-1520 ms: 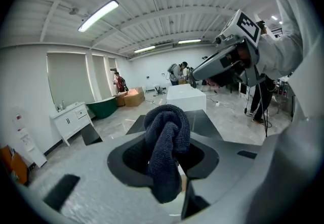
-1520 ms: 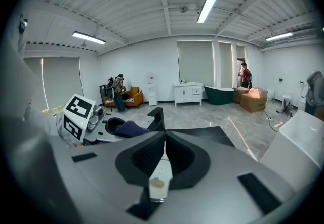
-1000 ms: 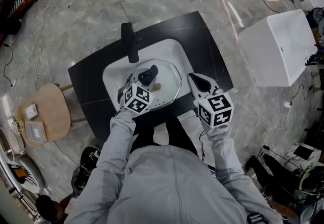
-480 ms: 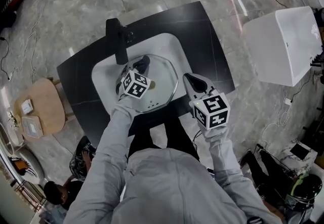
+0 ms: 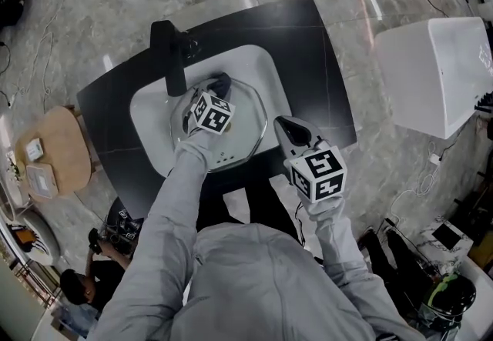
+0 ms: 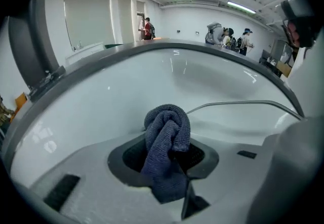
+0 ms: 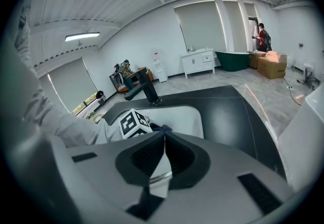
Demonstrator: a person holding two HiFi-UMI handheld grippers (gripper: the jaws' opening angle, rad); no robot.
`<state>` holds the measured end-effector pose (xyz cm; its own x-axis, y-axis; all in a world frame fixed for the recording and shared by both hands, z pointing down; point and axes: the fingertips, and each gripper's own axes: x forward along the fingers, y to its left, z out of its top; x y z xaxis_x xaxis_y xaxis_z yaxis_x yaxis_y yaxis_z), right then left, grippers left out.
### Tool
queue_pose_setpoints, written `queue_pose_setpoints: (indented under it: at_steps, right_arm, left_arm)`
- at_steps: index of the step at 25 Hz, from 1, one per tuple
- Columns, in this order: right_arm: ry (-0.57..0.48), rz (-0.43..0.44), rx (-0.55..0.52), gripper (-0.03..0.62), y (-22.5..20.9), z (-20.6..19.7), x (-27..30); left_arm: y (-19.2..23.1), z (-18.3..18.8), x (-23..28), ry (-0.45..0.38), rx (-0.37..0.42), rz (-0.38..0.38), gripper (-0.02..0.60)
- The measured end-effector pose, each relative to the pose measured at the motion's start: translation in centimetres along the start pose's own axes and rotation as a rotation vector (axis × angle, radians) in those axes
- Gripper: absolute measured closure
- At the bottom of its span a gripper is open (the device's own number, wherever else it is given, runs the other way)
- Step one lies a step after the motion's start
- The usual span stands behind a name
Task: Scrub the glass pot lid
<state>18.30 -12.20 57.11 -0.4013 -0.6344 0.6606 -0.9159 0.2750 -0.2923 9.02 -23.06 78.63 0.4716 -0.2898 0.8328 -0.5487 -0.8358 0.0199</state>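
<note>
Left tongs [image 5: 216, 91], clenched on the blue cloth [image 6: 166, 142], have slid up-frame across the glass lid [image 5: 248, 128] — right tongs [image 7: 164, 154] stay pressed together, empty.

Overhead, 2 close views, shared sink [image 5: 146, 120]

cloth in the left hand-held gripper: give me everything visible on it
Dark blue-grey cloth, fine looped pile like microfibre. Bunched and folded, clamped in the jaws of the left hand-held gripper, a rounded fold poking out past them. It sits over the far part of the glass lid in the white sink; contact with the lid unclear.
</note>
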Motion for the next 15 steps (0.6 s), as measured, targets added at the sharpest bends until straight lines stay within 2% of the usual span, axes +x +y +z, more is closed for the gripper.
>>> queue_pose_setpoints:
  at_steps: [3, 9, 15]
  right_arm:
    - [0.004, 0.014, -0.006, 0.563, -0.1, 0.1, 0.0]
    - [0.02, 0.049, -0.032, 0.562, 0.0, -0.1, 0.2]
    - [0.022, 0.077, -0.069, 0.562, 0.2, 0.7, 0.1]
  left_arm:
    - [-0.8, 0.3, 0.4, -0.014, -0.058, -0.032, 0.451]
    - [-3.0, 1.3, 0.3, -0.041, -0.128, -0.149, 0.451]
    - [-5.5, 2.8, -0.6, -0.074, -0.13, -0.269, 0.451]
